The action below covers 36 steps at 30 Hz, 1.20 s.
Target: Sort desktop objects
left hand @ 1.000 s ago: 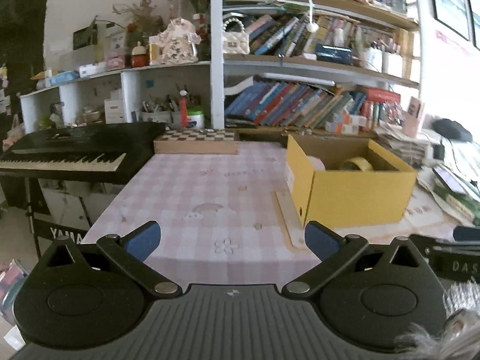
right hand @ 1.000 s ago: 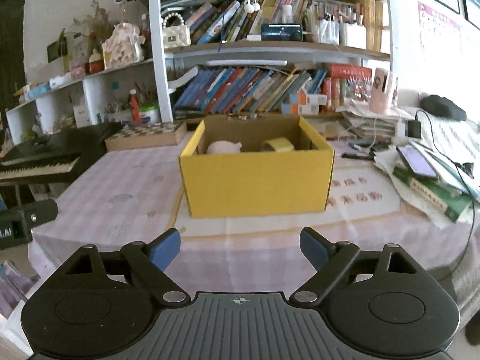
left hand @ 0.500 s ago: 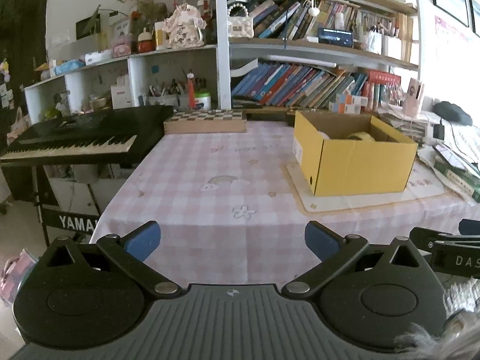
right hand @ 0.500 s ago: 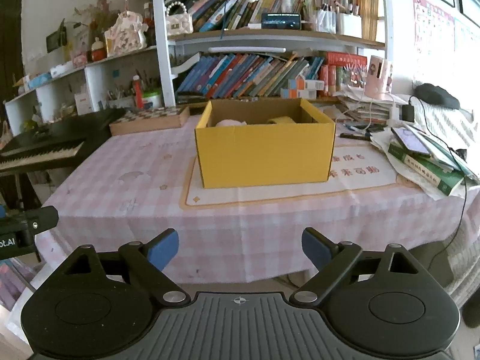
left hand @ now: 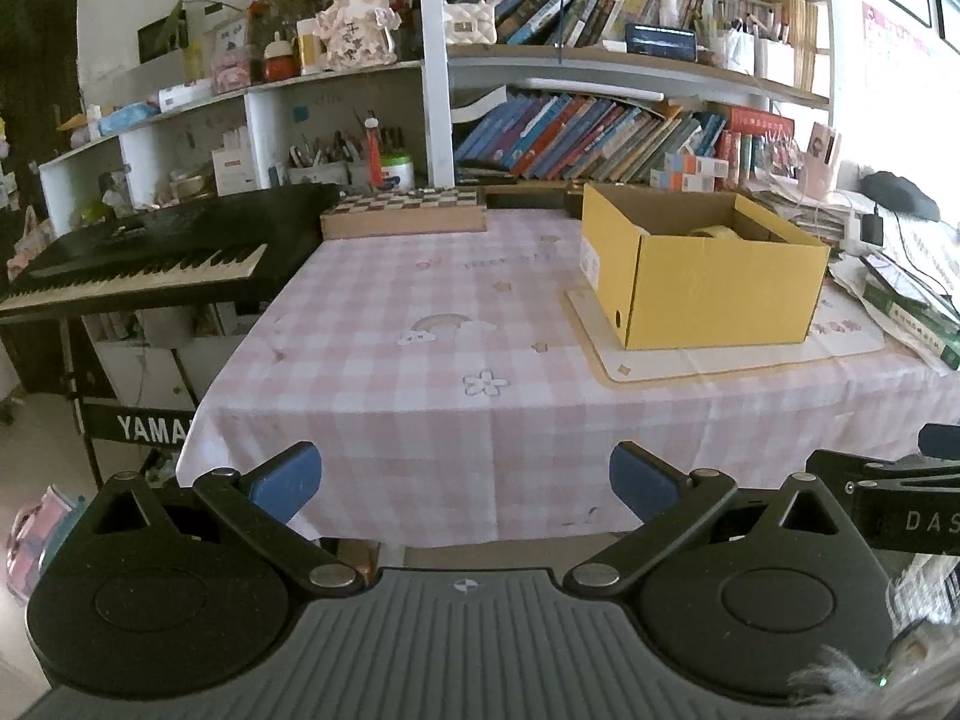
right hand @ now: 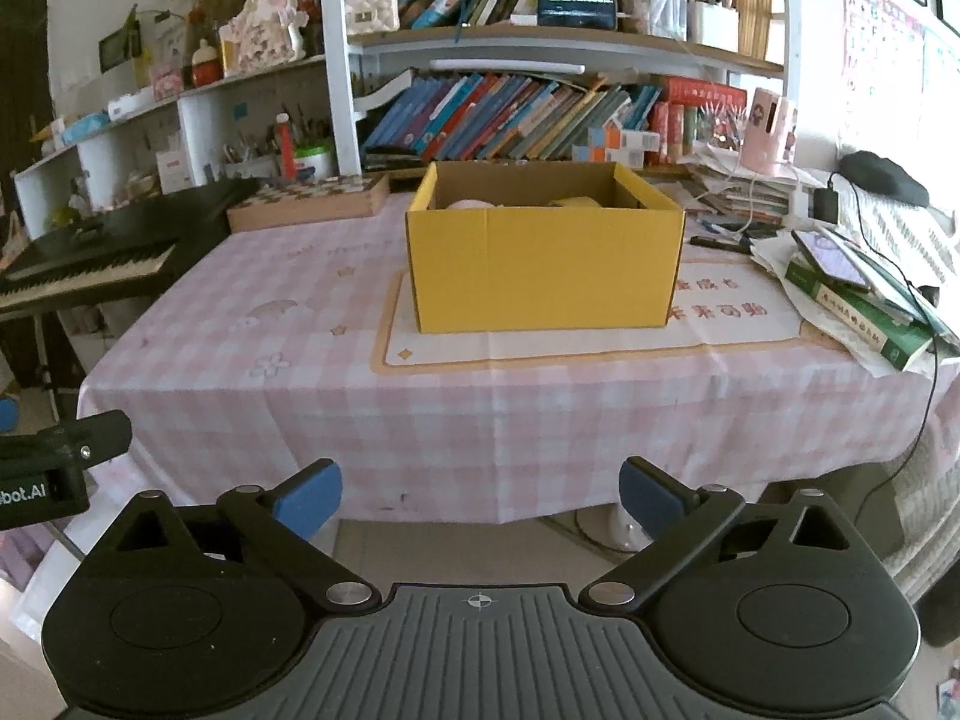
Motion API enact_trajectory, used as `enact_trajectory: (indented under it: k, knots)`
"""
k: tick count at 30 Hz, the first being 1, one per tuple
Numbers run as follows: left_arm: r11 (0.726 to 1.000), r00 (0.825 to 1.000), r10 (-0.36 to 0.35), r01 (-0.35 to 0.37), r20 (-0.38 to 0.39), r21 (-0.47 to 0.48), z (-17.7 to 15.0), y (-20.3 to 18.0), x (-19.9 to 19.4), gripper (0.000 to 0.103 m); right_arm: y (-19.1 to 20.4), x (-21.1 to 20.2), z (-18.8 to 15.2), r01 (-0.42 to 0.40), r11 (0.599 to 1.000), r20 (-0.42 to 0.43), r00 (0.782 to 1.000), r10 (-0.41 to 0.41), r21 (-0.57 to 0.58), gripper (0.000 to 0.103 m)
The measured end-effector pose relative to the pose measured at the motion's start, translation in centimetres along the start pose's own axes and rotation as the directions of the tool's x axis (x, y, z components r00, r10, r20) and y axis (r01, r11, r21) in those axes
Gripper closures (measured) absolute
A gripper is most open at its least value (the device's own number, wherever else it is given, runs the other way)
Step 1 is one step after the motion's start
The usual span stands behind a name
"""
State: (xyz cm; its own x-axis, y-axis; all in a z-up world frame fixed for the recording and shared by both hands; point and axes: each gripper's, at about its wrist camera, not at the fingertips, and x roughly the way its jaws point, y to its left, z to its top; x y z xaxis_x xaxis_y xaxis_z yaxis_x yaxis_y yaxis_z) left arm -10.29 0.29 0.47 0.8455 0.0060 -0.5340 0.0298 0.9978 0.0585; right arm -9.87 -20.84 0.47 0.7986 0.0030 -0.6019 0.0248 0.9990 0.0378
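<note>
Off near table edge, I hold both tools tilted down. Left gripper (left hand: pixel 462 477) wide, empty. Right gripper (right hand: pixel 480 489) empty, jaws opening, nearly full spread. Box (right hand: pixel 543 258) sits on mat (right hand: pixel 600 342), centre-right of table (right hand: pixel 252 330); tape roll (left hand: pixel 717 232) inside. Left half bare cloth. Books (right hand: pixel 864 312) crowd right edge; keyboard (left hand: pixel 144 258) beyond left edge.

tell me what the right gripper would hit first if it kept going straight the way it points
Probably the tablecloth hanging over the table's near edge, below the yellow box. The right gripper, jaws opening with nothing between them, sits back from the table; depth is unclear.
</note>
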Motion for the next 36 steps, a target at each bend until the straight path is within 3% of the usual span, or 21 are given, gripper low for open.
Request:
enact_trajectory:
  k: [36]
  knots:
    - [1.0, 0.999, 0.008, -0.007, -0.032, 0.028, 0.3, -0.8, 1.2, 0.0, 0.1, 1.3, 0.2, -0.033, 0.999, -0.057, 0.998, 0.032, -0.006, 0.003]
